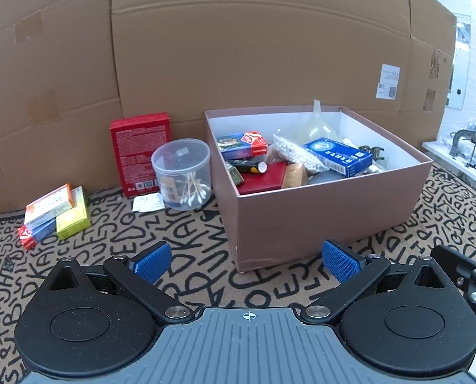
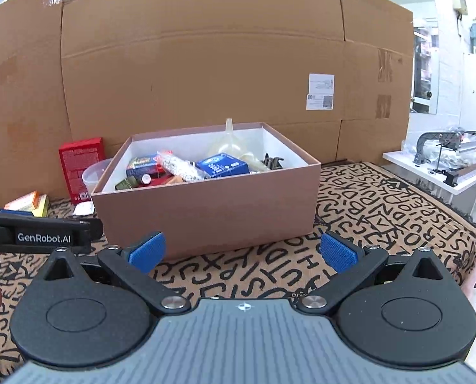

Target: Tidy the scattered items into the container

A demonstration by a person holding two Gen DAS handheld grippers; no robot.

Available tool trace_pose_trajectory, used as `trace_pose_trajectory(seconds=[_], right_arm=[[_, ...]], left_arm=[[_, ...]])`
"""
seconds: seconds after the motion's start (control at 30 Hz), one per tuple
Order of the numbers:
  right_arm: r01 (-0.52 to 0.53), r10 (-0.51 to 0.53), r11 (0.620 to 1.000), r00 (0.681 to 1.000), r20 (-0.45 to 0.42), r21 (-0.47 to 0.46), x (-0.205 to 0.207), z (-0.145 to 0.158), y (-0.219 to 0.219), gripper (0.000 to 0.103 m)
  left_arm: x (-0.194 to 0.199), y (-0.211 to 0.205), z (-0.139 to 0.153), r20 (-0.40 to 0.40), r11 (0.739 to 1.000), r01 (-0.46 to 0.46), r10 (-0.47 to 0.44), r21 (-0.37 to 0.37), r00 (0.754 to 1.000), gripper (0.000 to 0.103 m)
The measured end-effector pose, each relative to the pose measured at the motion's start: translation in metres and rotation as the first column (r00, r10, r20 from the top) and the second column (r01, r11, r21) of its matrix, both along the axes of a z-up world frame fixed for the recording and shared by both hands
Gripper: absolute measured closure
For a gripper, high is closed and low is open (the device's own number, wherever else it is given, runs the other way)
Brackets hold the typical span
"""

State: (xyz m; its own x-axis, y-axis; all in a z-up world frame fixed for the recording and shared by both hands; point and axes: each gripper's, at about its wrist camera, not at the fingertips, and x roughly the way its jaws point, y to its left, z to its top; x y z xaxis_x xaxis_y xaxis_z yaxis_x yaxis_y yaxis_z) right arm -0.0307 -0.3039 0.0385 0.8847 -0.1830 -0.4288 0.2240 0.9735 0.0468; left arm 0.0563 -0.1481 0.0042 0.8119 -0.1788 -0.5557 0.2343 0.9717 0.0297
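Both grippers [image 1: 246, 260] [image 2: 242, 251] spread empty, box [image 1: 318, 220] just ahead

Makeshift indoor test setup: cardboard backdrop [image 2: 205, 64], letter-patterned mat [image 2: 382, 208], white workbench [image 2: 436, 172] bearing metal tooling.

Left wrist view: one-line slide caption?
Open left gripper faces half-filled pink cardboard box; clear plastic cotton-swab tub waits outside.

Box [image 1: 318, 211] on mat [image 1: 173, 240]; tub [image 1: 181, 174] just left; cartons [image 1: 55, 216] farther left; cardboard [image 1: 238, 48] behind.
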Motion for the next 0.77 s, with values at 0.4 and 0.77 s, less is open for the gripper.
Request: trace_pose_trajectory(seconds=[0.4, 0.77], right_arm=[[-0.015, 0.015, 1.000, 0.999, -0.035, -0.009, 0.010, -0.006, 0.001, 0.001], [-0.029, 0.028, 1.000, 0.998, -0.047, -0.010, 0.014, -0.009, 0.004, 0.001]], left_arm=[[0.006, -0.002, -0.007, -0.018, 1.000, 0.008, -0.008, 0.007, 1.000, 0.000], [0.002, -0.006, -0.007, 0.025, 0.999, 0.023, -0.024, 0.046, 0.999, 0.000]])
